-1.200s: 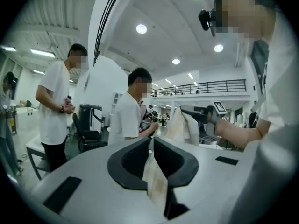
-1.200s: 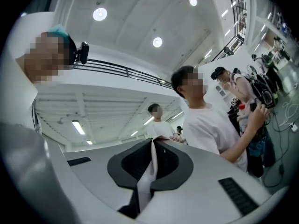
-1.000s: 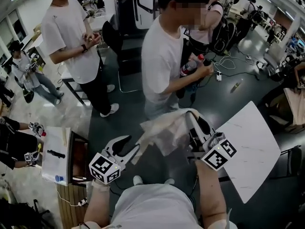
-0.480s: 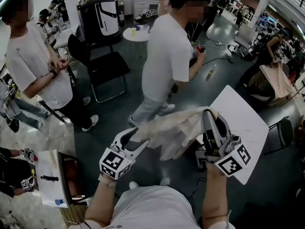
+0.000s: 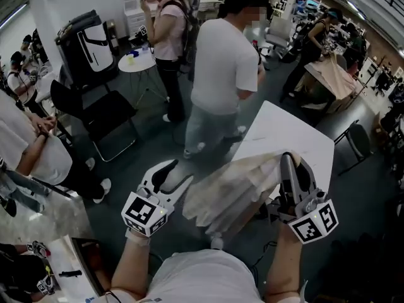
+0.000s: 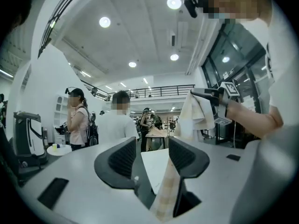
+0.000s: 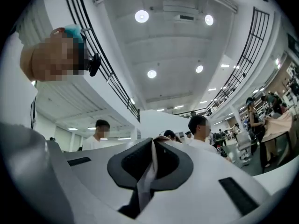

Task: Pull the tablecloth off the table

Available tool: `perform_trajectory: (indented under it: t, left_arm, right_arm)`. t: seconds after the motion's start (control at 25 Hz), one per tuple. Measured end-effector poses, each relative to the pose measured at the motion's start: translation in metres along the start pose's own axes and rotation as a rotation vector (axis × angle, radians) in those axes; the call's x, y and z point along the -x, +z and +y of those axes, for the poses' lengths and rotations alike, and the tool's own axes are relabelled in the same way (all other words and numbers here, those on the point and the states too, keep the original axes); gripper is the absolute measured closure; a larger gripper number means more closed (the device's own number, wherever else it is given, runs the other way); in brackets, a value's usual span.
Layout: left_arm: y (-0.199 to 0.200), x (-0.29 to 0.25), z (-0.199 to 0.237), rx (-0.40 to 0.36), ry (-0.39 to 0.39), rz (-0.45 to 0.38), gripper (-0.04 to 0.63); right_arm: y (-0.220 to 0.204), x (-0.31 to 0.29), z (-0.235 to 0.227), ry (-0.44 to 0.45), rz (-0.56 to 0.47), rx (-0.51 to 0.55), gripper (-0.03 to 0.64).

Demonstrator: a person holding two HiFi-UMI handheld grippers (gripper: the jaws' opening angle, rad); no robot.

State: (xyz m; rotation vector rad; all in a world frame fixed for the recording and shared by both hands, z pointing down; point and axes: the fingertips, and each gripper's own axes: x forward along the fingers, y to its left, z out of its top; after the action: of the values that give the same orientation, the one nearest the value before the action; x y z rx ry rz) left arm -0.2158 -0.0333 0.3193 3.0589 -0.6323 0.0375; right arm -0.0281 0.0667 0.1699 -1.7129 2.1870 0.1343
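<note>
The beige tablecloth (image 5: 233, 191) hangs bunched in the air between my two grippers, off the bare white table (image 5: 287, 131). My right gripper (image 5: 290, 160) is shut on the tablecloth's upper right edge, and a fold (image 7: 150, 171) shows pinched between its jaws. My left gripper (image 5: 177, 174) stands at the cloth's left end. Its jaws have just been opening and are now open. A checked strip of cloth (image 6: 164, 190) lies loose along the right jaw, not pressed. The left gripper view also shows the right gripper (image 6: 205, 94) holding the cloth up.
A person in a white shirt (image 5: 224, 74) stands at the table's far left side, another person (image 5: 169, 33) behind. A black chair (image 5: 95, 115) and a small round table (image 5: 136, 62) are to the left. A chair (image 5: 356, 141) stands to the right of the table.
Both grippers have moved with the cloth toward the white table, which now lies bare ahead. The left jaws have spread wider, and the cloth's left end no longer looks clamped.
</note>
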Motion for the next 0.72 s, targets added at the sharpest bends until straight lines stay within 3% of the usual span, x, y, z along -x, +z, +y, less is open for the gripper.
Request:
perform_trajectory:
  t: [0.4,0.72]
  left_arm:
    - [0.045,-0.059,-0.029,0.015,-0.108,-0.082,0.377]
    - [0.058,-0.074,-0.044,0.03,-0.167,-0.095,0.491]
  right_arm:
    - [0.022,0.053,-0.039,-0.218,0.007,0.154,0.589]
    - [0.018,0.079,-0.052,-0.316,0.018,0.196,0.589]
